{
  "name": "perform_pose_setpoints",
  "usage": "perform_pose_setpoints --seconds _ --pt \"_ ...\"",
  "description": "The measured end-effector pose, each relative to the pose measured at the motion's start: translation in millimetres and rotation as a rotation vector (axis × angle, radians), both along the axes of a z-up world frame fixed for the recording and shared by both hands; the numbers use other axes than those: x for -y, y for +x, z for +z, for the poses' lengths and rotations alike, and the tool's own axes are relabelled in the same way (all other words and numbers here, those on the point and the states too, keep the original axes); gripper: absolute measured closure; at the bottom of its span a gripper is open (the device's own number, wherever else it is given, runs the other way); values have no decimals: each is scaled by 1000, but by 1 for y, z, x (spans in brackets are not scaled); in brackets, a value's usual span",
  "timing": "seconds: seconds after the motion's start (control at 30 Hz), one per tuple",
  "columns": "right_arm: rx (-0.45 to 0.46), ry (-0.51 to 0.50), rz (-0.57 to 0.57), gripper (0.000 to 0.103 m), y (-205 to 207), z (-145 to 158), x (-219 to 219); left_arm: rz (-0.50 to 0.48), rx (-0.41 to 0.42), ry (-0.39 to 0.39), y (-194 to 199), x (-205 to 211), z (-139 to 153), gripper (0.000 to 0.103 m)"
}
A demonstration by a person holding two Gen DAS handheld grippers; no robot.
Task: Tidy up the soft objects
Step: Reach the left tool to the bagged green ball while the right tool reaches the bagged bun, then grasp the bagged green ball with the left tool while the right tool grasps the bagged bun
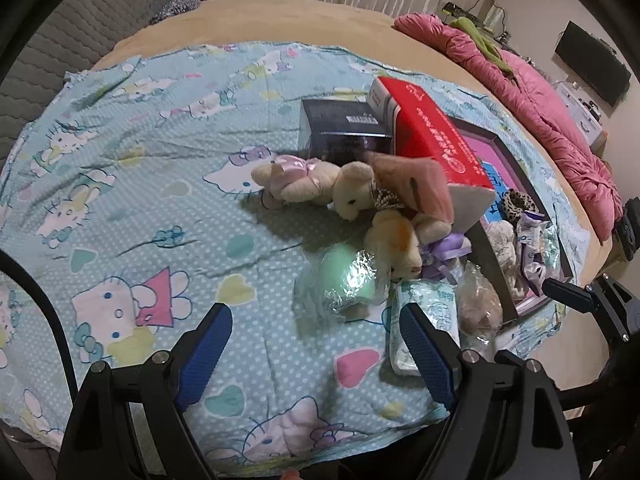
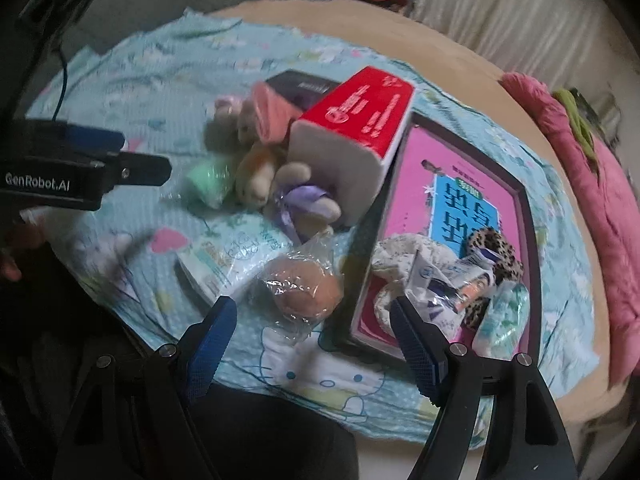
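Approaching stage: left gripper (image 1: 316, 354) and right gripper (image 2: 312, 338), fingers wide and empty, above the bed; wrapped brown ball (image 2: 304, 290) beside the tray (image 2: 524, 216) needs grasping next.

Sheet (image 1: 160, 208): pale blue, white-dotted, cartoon-cat print; box (image 2: 372, 120): red, white lettering; tray (image 2: 524, 216) beside box: pink, dark-rimmed; scrunchie (image 2: 496, 248): leopard-spotted; quilt (image 1: 540, 112): pink; tong pads (image 1: 208, 344): blue.

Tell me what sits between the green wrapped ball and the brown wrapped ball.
The pale tissue pack lies between the green ball and the brown ball, clearest in the right wrist view.
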State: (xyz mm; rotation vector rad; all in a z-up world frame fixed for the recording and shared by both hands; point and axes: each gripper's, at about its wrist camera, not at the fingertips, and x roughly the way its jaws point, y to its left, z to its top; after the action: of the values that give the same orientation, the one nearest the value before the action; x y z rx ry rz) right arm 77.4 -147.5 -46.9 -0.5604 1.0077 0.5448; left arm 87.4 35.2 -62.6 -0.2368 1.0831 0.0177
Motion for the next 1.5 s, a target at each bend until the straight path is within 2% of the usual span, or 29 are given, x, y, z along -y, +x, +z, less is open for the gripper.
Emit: perform_pose_setpoints --seconds 0.13,0.33,0.6,0.63,0.67,0.73,0.87,0.97,1.07,1.2,1.33,1.5 --pt "20 -64 31 23 4 -10 -9 -5 -11 -4 8 1 -7 18" --pt "28 -98 78 24 9 -21 -20 -11 -34 -8 19 1 -19 18" --pt "39 -131 100 34 15 -35 -27 -29 -54 -8 30 2 -31 18" --pt "49 -137 103 37 16 -36 -29 -33 -54 -7 31 3 -31 18" --pt "56 -136 103 44 16 -36 -29 -35 -55 -5 33 4 -32 18" --pt "37 -116 92 53 21 -38 -28 -43 -56 -4 34 5 -34 18" --pt "27 -89 70 56 25 -40 -25 -60 -59 -17 38 8 -38 20" --pt "20 -46 48 57 29 -39 -20 -68 -56 -22 40 10 -40 25" --pt "4 13 20 59 32 -34 -13 -76 -45 -33 41 11 -39 34" --pt "-15 79 -13 59 33 -28 -5 -97 -34 -57 42 14 -40 52" --pt "-29 151 -47 59 36 -20 4 -100 -29 -72 41 14 -41 59" --pt "-36 210 -76 59 36 -11 11 -85 1 -96 35 10 -32 60"
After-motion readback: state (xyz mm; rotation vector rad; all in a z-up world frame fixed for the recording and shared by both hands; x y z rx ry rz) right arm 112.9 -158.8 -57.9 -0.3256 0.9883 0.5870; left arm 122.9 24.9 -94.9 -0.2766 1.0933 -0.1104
